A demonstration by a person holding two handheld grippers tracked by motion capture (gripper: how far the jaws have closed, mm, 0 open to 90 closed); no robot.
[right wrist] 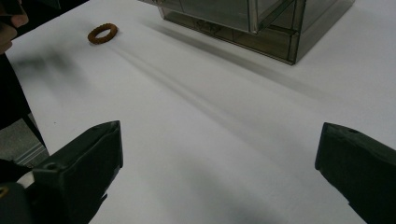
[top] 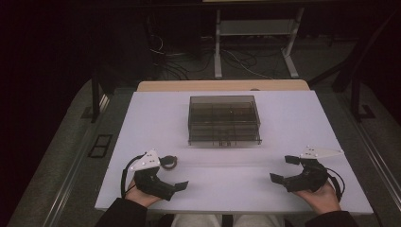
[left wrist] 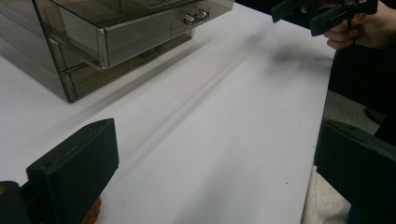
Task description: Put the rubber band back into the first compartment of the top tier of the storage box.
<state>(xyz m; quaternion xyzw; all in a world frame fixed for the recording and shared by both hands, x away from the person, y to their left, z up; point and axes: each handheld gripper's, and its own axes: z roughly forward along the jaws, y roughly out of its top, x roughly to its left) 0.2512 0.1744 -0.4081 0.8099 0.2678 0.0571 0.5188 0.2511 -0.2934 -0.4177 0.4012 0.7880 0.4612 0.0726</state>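
The scene is viewed from above the person's side in the high view, looking forward and down over the whole white counter (top: 283, 118), with the smoky drawer box (top: 224, 120) seen at its middle. The left gripper view is taken low over the counter, along two widely parted jaws, facing rightward across it; the right gripper (left wrist: 327, 11) is caught at its top edge. The right gripper view is set equally low, facing leftward. The drawer box (left wrist: 107, 37) (right wrist: 261, 23) is shared by all three views.
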